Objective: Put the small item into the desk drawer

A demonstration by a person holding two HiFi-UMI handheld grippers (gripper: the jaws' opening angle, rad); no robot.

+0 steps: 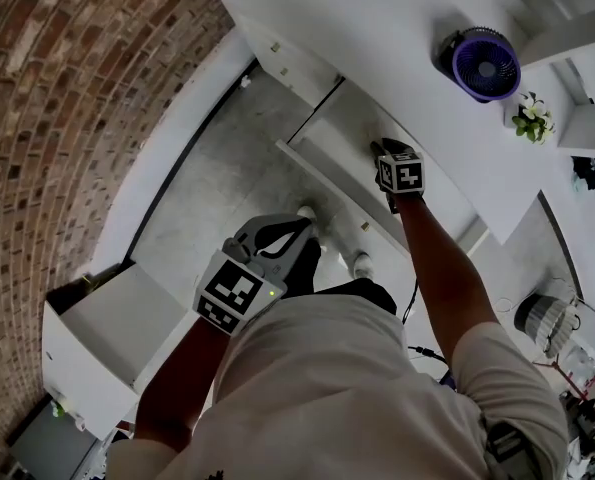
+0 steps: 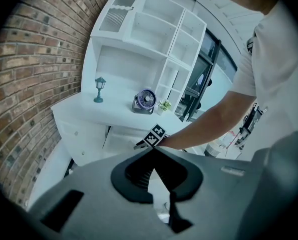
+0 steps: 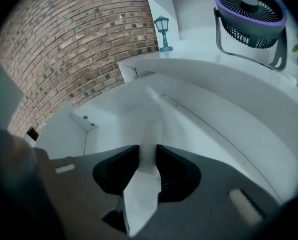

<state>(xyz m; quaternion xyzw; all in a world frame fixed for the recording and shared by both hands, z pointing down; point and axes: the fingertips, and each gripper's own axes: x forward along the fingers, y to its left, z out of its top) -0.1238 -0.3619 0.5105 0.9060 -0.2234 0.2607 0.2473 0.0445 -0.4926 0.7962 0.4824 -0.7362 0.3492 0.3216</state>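
Setting: brick wall (image 1: pixel 57 118) at the left, mottled grey floor (image 1: pixel 227 168), and a white desk (image 1: pixel 377 58) with open shelving above it.

On the desk top: purple-rimmed fan (image 1: pixel 485 65), small potted plant (image 1: pixel 531 118), teal miniature lamp (image 3: pixel 163 31).

Drawer (image 1: pixel 327 143): white, pulled out from under the desk top, with its pale interior in view.

Small item (image 3: pixel 150 136): white or off-white, narrow and elongated. It stands between the right jaw tips and reaches a little past them, above the drawer's interior. It is blurred at this close range, so its exact shape and surface cannot be told, and it barely stands out against the white drawer behind it.

Right gripper (image 1: pixel 380 149): extended at arm's length into the drawer opening. Its jaws stand a narrow gap apart, with the pads closed against the small item on both sides.

Left gripper (image 2: pixel 152 151): held low, close to the person's body and well apart from the drawer. Its jaws are together at the tips, with nothing between them.
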